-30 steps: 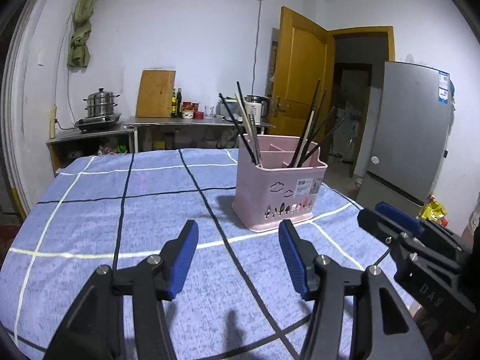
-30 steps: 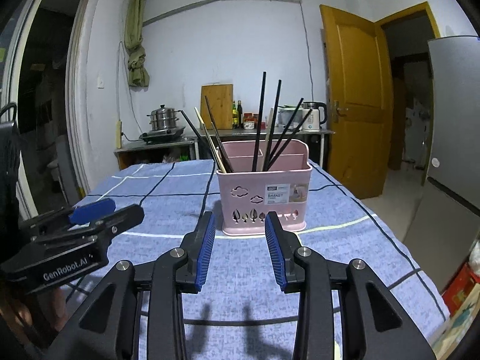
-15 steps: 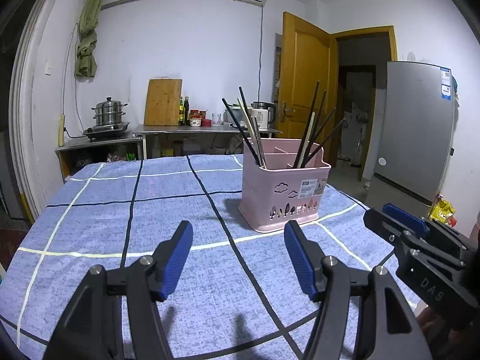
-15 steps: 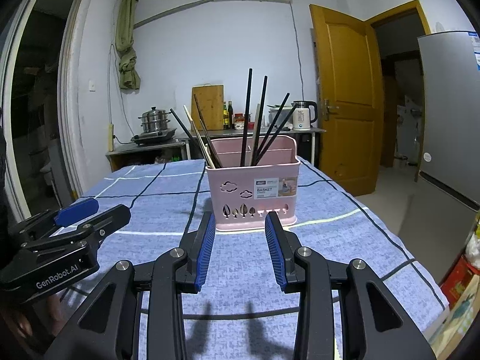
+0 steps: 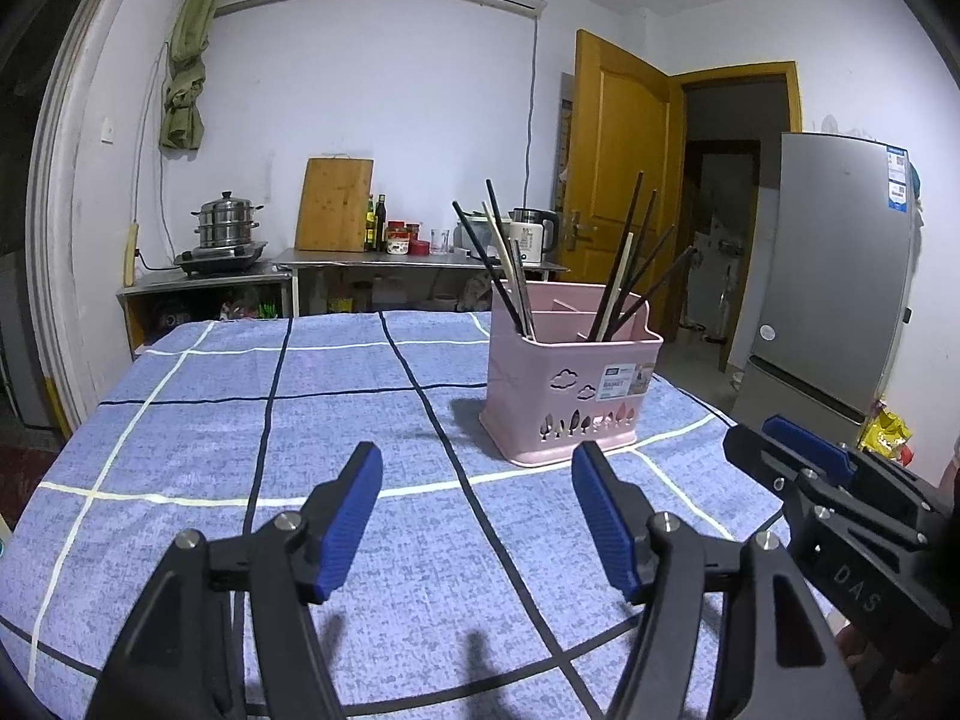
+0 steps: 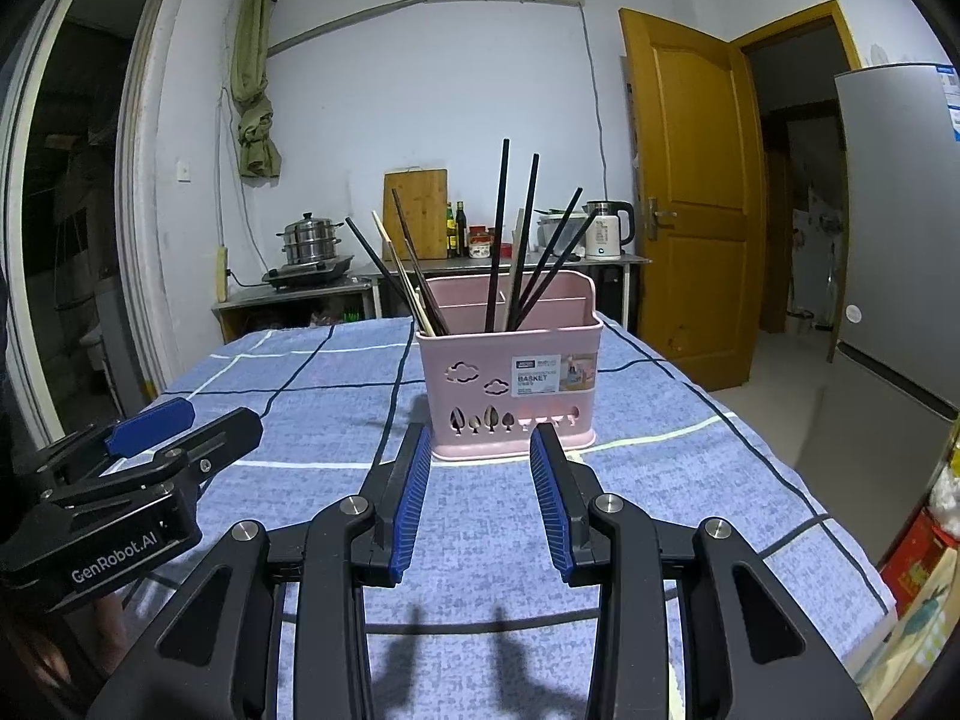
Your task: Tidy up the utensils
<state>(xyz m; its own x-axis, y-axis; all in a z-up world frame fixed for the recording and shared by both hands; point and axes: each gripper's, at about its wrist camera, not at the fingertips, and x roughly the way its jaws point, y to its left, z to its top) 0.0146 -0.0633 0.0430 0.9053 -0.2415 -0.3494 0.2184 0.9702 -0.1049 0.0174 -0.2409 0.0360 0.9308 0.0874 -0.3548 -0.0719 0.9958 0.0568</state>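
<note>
A pink plastic utensil basket [image 5: 573, 387] stands upright on the blue checked tablecloth [image 5: 336, 396], also in the right wrist view [image 6: 510, 387]. Several black and pale chopsticks [image 5: 510, 276] stand in its compartments [image 6: 498, 240]. My left gripper [image 5: 477, 468] is open and empty, above the cloth, near and left of the basket. My right gripper [image 6: 480, 444] is open and empty, straight in front of the basket. The right gripper shows at the right edge of the left wrist view [image 5: 774, 438].
The table's right edge drops off beside a grey fridge [image 5: 840, 276] and a yellow door [image 6: 690, 204]. A counter at the back holds a steamer pot [image 5: 227, 228], a cutting board [image 5: 333, 204] and a kettle [image 6: 606, 228].
Both grippers have lowered and levelled slightly, so the basket sits higher and a little closer in both views. Both jaws stay open and empty.
</note>
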